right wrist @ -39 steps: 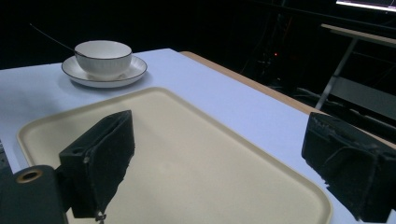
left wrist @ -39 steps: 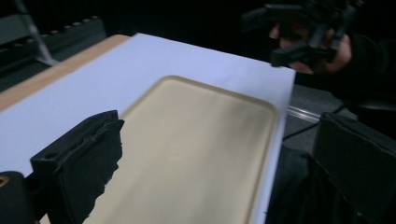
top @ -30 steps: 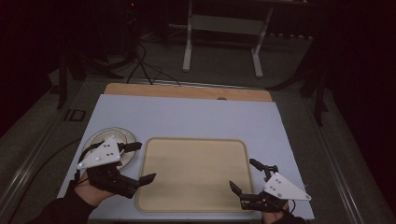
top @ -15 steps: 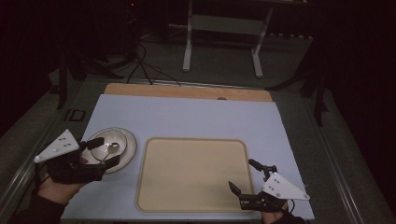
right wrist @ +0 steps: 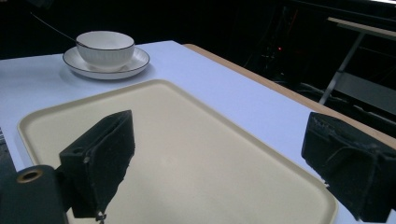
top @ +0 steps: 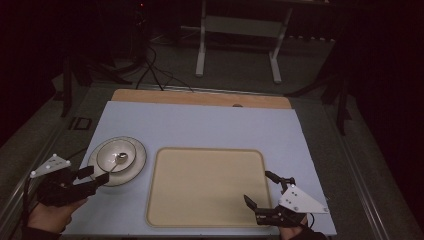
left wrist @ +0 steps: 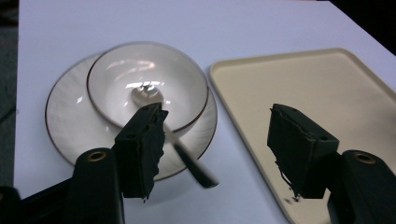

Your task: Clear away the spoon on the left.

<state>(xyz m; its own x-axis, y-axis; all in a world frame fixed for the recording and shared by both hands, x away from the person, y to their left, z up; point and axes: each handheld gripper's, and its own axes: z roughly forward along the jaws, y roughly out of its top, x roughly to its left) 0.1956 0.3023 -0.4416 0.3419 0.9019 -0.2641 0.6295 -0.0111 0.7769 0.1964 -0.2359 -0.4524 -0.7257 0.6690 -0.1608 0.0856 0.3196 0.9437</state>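
A white bowl [top: 128, 150] with a dark rim stands on a white plate [top: 139, 159] at the table's left. A metal spoon [top: 120, 157] lies in the bowl, its handle sticking out over the plate's near edge. My left gripper [top: 95, 175] is open at that near edge. In the left gripper view the spoon [left wrist: 192, 164] handle runs between the jaws of the left gripper [left wrist: 218, 112], touching neither, with the bowl [left wrist: 173, 79] ahead. My right gripper [top: 257, 187] hangs open over the near right corner of the beige tray [top: 207, 185].
The right gripper [right wrist: 219, 123] looks across the tray [right wrist: 196, 154] to the bowl [right wrist: 105, 46] and plate [right wrist: 107, 66]. The light blue table top [top: 200, 125] ends in a wooden strip [top: 200, 98] at the back. Cables and a metal stand lie on the dark floor beyond.
My left gripper has moved left off the tray's left edge, uncovering the plate and bowl, and now sits at the plate's near edge. The right gripper has stayed put.
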